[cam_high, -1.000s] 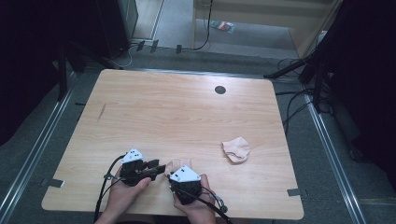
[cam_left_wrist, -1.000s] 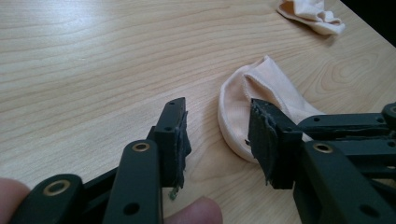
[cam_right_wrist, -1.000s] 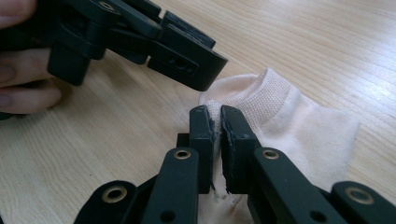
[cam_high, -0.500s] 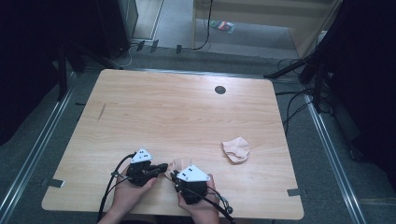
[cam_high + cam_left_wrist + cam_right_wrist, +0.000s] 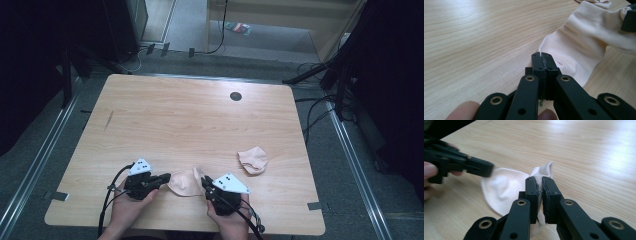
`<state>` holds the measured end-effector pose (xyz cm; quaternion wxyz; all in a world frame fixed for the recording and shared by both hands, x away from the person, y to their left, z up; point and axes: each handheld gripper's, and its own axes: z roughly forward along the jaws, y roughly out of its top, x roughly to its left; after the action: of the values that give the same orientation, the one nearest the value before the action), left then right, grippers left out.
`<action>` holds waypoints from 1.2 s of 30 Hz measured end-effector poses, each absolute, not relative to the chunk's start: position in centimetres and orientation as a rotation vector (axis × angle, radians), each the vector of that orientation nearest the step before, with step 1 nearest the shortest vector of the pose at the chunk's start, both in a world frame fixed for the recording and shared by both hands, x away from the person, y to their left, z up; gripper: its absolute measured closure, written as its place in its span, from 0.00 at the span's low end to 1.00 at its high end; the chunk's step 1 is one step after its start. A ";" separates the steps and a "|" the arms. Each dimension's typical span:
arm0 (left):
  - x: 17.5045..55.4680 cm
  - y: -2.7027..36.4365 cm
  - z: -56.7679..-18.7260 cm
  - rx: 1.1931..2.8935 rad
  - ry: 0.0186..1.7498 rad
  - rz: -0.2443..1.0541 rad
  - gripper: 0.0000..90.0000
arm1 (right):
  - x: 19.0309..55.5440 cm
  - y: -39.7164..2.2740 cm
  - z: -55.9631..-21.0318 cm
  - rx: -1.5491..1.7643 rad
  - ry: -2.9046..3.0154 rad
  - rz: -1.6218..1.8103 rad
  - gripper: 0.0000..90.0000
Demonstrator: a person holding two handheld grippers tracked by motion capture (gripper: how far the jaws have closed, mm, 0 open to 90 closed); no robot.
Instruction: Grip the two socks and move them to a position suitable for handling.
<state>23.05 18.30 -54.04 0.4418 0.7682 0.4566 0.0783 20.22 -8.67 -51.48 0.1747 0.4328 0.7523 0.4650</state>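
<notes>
A pale peach sock [image 5: 184, 183] lies stretched between my two grippers near the table's front edge. My left gripper [image 5: 167, 176] comes at it from the left. In the left gripper view its jaws [image 5: 541, 54] are shut, pinching the very edge of the sock [image 5: 584, 42]. My right gripper [image 5: 204, 182] holds the sock's other end. The right gripper view has its jaws [image 5: 539, 180] shut with ribbed fabric squeezed between them, and the sock [image 5: 504, 187] spreads out towards the left gripper [image 5: 486, 168].
A second peach sock [image 5: 253, 160] lies crumpled to the right, a little farther back. The wooden table [image 5: 190, 120] has a dark round hole [image 5: 235, 96] near its far edge. Cables trail from both grippers over the front edge.
The right gripper has moved to the right, away from the left one. The sock, bunched and mostly hidden between the grippers before, now lies spread out between them.
</notes>
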 end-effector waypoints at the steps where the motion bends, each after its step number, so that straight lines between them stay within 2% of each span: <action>1: 23.0 18.6 -54.0 1.906 1.139 0.195 1.00 | 20.3 -8.9 -51.6 1.244 2.124 1.313 0.94; 10: 22.9 20.3 -54.0 1.917 1.168 0.195 1.00 | 20.7 -10.7 -52.5 1.330 2.102 1.201 0.94; 21: 22.9 20.1 -54.3 1.963 1.140 0.171 1.00 | 21.6 -11.6 -53.4 1.391 2.129 1.127 0.94; 22: 22.9 20.1 -54.3 1.958 1.137 0.166 1.00 | 21.6 -11.6 -53.4 1.400 2.137 1.130 0.91; 25: 23.0 20.2 -54.4 1.949 1.105 0.136 0.98 | 21.7 -11.7 -53.4 1.396 2.136 1.126 0.76; 26: 23.0 20.2 -54.4 1.946 1.091 0.136 0.82 | 21.8 -11.8 -53.3 1.400 2.136 1.124 0.68; 27: 23.0 20.2 -54.3 1.942 1.081 0.138 0.82 | 21.8 -11.8 -53.3 1.400 2.136 1.124 0.68; 28: 22.9 20.2 -54.1 1.914 1.057 0.180 0.71 | 21.9 -12.1 -53.1 1.392 2.131 1.127 0.64; 29: 22.9 20.2 -54.1 1.914 1.057 0.180 0.66 | 21.9 -12.1 -53.1 1.392 2.131 1.127 0.64; 30: 22.9 20.3 -53.9 1.902 1.046 0.205 0.66 | 21.9 -12.2 -52.9 1.390 2.123 1.135 0.63; 33: 22.8 20.6 -53.7 1.868 1.036 0.260 0.49 | 22.1 -12.6 -52.3 1.353 2.107 1.131 0.58; 34: 22.9 20.7 -53.7 1.859 1.041 0.264 0.40 | 22.2 -12.9 -51.9 1.333 2.099 1.131 0.58; 35: 22.9 20.8 -53.7 1.845 1.056 0.265 0.40 | 22.2 -12.9 -51.9 1.333 2.099 1.131 0.58; 36: 22.9 21.0 -53.6 1.834 1.064 0.265 0.34 | 22.4 -13.3 -51.6 1.328 2.093 1.130 0.56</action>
<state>22.94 20.97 -53.63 0.4818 0.7522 0.4363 0.1085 22.41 -13.34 -51.61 0.2071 0.4769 0.7517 0.4057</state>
